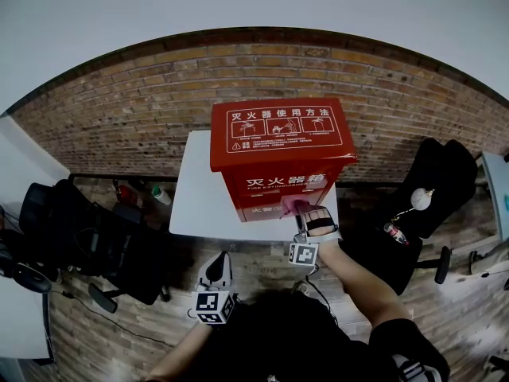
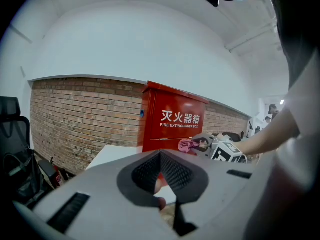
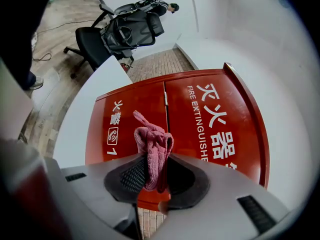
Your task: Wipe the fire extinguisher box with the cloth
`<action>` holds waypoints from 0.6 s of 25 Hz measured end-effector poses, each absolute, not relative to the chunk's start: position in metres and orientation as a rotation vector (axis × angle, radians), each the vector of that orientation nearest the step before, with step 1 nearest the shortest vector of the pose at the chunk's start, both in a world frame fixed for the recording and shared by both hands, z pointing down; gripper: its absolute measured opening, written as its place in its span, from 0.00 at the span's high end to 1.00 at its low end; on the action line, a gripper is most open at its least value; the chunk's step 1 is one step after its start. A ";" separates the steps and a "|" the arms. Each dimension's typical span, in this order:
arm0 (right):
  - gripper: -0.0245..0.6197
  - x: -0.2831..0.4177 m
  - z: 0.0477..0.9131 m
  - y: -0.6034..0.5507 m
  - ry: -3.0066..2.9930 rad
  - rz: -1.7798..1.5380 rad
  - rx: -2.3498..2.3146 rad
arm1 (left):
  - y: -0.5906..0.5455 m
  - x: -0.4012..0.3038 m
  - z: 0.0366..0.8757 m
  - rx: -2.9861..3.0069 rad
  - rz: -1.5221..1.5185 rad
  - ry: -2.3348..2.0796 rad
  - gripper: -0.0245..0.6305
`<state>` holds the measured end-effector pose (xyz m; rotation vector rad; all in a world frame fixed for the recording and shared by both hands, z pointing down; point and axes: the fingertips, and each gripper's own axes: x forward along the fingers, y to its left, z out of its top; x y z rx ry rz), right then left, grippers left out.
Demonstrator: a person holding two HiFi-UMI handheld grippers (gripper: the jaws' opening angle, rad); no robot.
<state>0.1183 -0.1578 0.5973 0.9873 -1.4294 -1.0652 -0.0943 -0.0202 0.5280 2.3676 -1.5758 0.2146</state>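
My right tongs (image 3: 156, 160) are clamped on the pink cloth (image 3: 151, 143). It sticks out past the tips in a bunched wad and seems to touch the front face of the red fire extinguisher box (image 1: 280, 136), low down and toward the right. The box stands on the far right part of the white surface (image 1: 193, 201), with its labelled lid sloping toward me. My left tongs (image 1: 215, 270) hang low and near, well apart from the box, tips together with nothing between them.

To wipe well, I judge I should press the wad flatter so that more than its tip meets the metal. Then I would drag it in long, overlapping passes across the door, over the lettering and the centre seam. I need a firm grip, since a thin fold could slip out under friction. The box might shift on the surface, so my free left tongs could steady its left side.
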 end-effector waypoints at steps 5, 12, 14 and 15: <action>0.80 0.119 0.588 -0.159 -1.412 -1.080 1.006 | -0.021 -0.096 0.531 2.370 0.214 -1.572 0.91; 0.80 0.119 0.568 -0.160 -1.390 -1.117 1.031 | -0.022 -0.095 0.529 2.373 0.206 -1.564 0.91; 0.80 0.119 0.564 -0.160 -1.388 -1.123 1.036 | -0.022 -0.094 0.529 2.373 0.203 -1.562 0.91; 0.80 0.118 0.561 -0.160 -1.387 -1.125 1.039 | -0.022 -0.094 0.530 2.375 0.203 -1.562 0.91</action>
